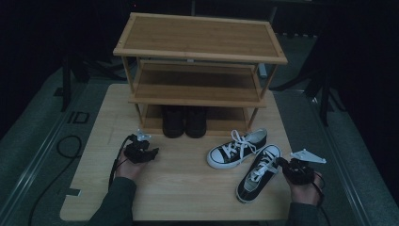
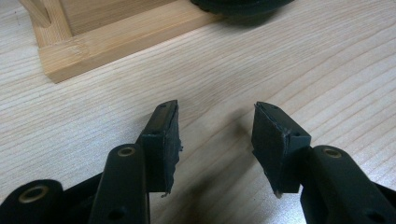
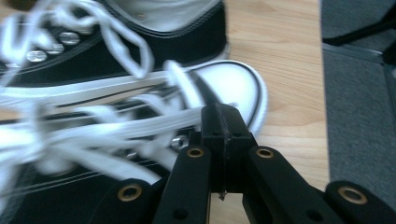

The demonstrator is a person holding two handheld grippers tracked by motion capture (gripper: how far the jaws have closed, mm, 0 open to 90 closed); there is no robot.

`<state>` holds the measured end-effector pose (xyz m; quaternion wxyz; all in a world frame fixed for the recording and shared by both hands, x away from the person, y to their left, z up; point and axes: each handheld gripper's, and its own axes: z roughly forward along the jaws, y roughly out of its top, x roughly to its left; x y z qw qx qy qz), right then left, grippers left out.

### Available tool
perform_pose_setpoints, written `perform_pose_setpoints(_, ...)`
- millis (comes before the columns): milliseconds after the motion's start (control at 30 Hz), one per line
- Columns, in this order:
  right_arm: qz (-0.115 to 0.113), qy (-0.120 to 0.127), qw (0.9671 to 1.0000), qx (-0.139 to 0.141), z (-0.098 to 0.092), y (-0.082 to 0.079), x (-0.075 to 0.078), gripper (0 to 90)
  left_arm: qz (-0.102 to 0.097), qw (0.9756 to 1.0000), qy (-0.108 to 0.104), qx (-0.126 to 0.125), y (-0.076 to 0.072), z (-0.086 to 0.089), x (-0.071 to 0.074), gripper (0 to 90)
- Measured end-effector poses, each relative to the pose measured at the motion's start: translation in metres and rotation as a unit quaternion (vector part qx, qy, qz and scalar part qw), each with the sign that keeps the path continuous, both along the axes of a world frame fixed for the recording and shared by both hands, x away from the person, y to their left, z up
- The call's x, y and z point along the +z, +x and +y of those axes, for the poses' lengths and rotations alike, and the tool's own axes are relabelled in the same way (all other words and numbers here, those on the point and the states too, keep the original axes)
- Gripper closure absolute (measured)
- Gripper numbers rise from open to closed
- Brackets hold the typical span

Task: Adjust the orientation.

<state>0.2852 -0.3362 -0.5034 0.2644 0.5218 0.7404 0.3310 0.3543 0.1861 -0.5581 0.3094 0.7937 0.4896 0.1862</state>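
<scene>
- Right gripper (image 1: 285, 165) sat at the near right of the table (image 1: 188, 188), in the person's right hand, jaws pressed flat together with nothing seen between the pads.
- In the right gripper view, same gripper (image 3: 226, 122) hung just over the near sneaker (image 3: 93, 154), closed tip above the laces beside the white toe cap; contact with a lace could not be told.
- Near sneaker (image 1: 259, 173) lay on the table just left of that gripper, touching or nearly touching it.
- Second sneaker (image 1: 237, 148) lay beside it, a little farther back.
- Left gripper (image 1: 147, 153) rested at the near left, well apart from both sneakers; jaws half apart, empty, over bare wood (image 2: 215, 135).
- Farther back stood a wooden shoe rack (image 1: 200, 54) with three shelves.
- Pair of black boots (image 1: 184, 121) stood on its bottom shelf.
</scene>
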Motion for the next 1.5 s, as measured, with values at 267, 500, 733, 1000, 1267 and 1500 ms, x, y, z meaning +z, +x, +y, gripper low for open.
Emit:
perform_pose_setpoints(267, 0.005, -0.001, 0.9978, 0.066, 0.019, -0.017, 0.015, 90.0, -0.002, 1.0000, -0.002, 0.002, -0.001, 0.000, -0.001, 51.3)
perform_pose_setpoints(500, -0.006, 0.008, 0.9951, 0.098, 0.034, -0.028, 0.028, 90.0, -0.002, 1.0000, -0.002, -0.001, -0.001, -0.001, -0.001, 51.3)
perform_pose_setpoints(733, -0.011, 0.010, 0.9918, 0.127, 0.046, -0.034, 0.033, 90.0, -0.003, 1.0000, -0.003, 0.000, -0.001, -0.001, -0.001, 51.3)
perform_pose_setpoints(1000, -0.002, 0.004, 0.9870, 0.161, 0.066, -0.031, 0.031, 90.0, -0.004, 1.0000, -0.004, -0.001, -0.001, -0.002, -0.001, 51.3)
perform_pose_setpoints(1267, 0.027, -0.018, 0.9838, 0.177, 0.086, -0.022, 0.015, 90.0, -0.004, 1.0000, -0.003, -0.003, -0.002, -0.002, -0.001, 51.3)
perform_pose_setpoints(1500, 0.040, -0.017, 0.9834, 0.176, 0.079, -0.030, 0.008, 90.0, -0.004, 1.0000, -0.003, -0.003, -0.002, -0.002, -0.001, 51.3)
